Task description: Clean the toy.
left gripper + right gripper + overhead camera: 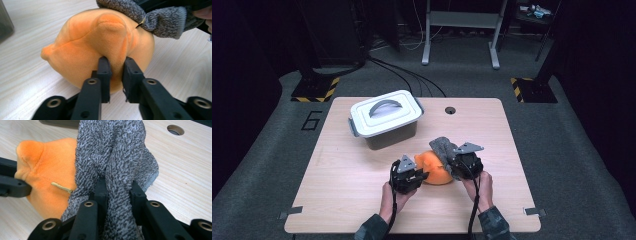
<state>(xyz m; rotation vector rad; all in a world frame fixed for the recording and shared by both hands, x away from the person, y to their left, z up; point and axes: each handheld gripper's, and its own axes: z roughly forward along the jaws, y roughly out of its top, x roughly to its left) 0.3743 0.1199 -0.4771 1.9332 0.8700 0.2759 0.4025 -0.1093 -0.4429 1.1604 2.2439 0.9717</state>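
At worktop [362, 200] centre: left hand-held gripper [116, 62] pinching fold of orange plush [87, 47], right hand-held gripper [117, 185] pinching grey knit [112, 150]. Step prob: 2 grips set. Next: pull knit w/ plush anchored.

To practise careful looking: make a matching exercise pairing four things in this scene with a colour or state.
Things:
1. plush toy
2. knitted cloth
3. storage box
4. left gripper

Descriptions:
A. lid on, handle flat
B. orange
C. speckled grey, pinched by the right gripper
D. shut on a fold of plush

Pairs: 1-B, 2-C, 3-A, 4-D
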